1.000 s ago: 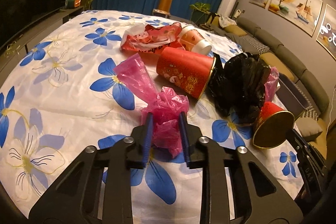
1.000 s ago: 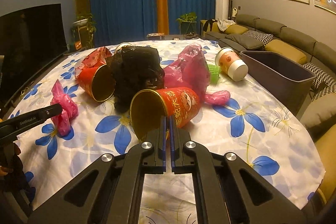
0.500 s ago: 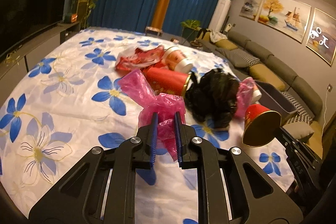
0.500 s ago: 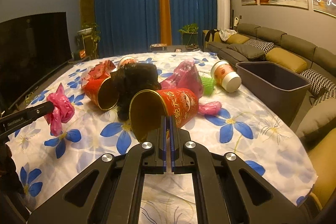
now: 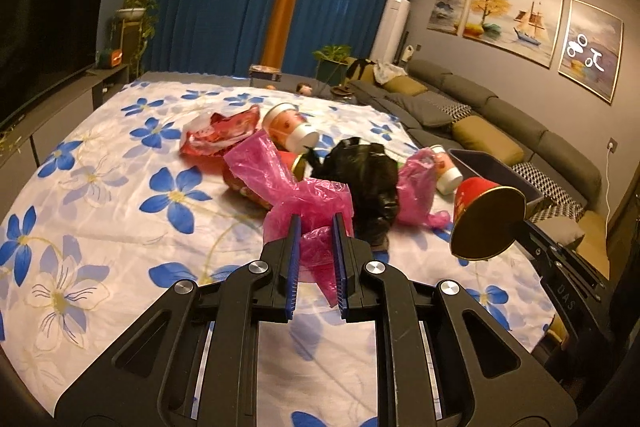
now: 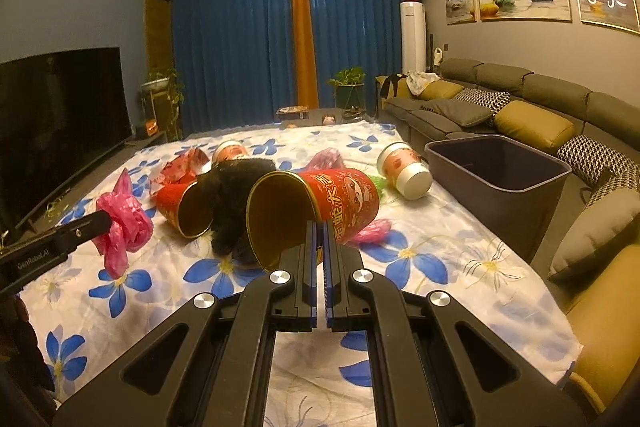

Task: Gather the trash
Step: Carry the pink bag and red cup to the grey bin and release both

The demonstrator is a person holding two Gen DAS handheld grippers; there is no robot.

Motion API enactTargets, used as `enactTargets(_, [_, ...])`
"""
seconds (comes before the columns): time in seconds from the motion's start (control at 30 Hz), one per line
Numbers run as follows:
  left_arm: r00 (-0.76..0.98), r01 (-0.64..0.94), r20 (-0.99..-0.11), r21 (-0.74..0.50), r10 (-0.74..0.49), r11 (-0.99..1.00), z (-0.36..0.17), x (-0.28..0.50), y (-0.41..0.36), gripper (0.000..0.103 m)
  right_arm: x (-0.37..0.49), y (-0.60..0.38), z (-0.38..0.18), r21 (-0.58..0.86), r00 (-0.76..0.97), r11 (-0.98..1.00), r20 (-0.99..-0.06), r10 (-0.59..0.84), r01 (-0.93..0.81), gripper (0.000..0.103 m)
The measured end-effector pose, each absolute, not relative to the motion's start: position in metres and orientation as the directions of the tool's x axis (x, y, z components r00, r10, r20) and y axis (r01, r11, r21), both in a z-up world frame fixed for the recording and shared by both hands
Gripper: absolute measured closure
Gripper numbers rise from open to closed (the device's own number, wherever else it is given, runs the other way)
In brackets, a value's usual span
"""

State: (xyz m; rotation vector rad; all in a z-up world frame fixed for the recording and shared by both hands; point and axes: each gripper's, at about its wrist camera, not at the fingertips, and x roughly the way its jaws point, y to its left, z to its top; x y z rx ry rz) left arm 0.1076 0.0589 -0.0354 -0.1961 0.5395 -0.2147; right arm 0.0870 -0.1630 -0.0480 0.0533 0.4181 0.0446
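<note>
My left gripper [image 5: 315,223] is shut on a crumpled pink plastic bag [image 5: 298,199], held up off the flowered tablecloth [image 5: 120,195]; the same pink bag [image 6: 124,223] shows at the left of the right wrist view. My right gripper [image 6: 321,227] is shut on the rim of a red paper tub [image 6: 320,203] with a gold inside, lifted above the table; that red tub [image 5: 486,221] appears at the right in the left wrist view. A dark grey bin [image 6: 500,167] stands open at the table's right edge.
On the cloth lie a black plastic bag [image 5: 364,179], a second red tub [image 6: 184,203], two paper cups [image 6: 404,171] [image 5: 290,127], a red wrapper [image 5: 220,133] and another pink bag [image 5: 416,187]. A sofa [image 6: 520,115] runs along the right, a television [image 6: 60,115] on the left.
Both grippers have risen from the table with their loads: the pink bag has come off the cloth and the red tub hangs higher. The left jaws have narrowed on the bag.
</note>
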Motion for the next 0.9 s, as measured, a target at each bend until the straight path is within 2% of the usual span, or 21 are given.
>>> enactTargets(0.47, [0.829,0.222,-0.475,-0.204,-0.294,0.954,-0.026,0.113,0.014,0.089,0.082,-0.203,-0.04,0.082,0.93,0.996,-0.368,0.011,0.02,0.099])
enactTargets(0.9, [0.807,0.381,-0.423,-0.161,-0.413,0.91,0.001,0.145,-0.075,0.089,0.097,-0.267,-0.023,0.081,0.946,0.988,-0.308,-0.098,0.129,0.099])
